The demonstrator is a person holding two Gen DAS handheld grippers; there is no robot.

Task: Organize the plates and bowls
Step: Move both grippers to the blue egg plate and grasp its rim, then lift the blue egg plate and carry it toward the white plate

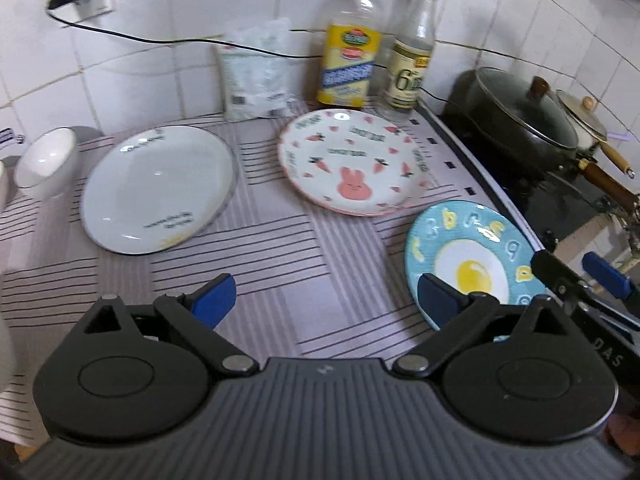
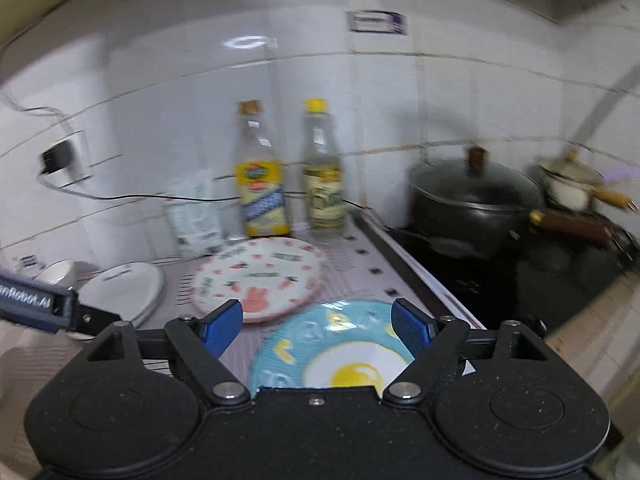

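Observation:
Three plates lie on the striped mat: a white oval plate at left, a pink rabbit plate in the middle, and a blue fried-egg plate at right by the stove edge. A white bowl lies tilted at the far left. My left gripper hovers open over bare mat, its right finger in front of the blue plate's near-left rim. My right gripper is open above the blue plate, holding nothing. The right wrist view also shows the pink plate, the oval plate and the bowl.
Two bottles and a plastic bag stand against the tiled wall. A lidded black pot and a small cream pan sit on the dark stove at right. A black cable runs from a wall socket.

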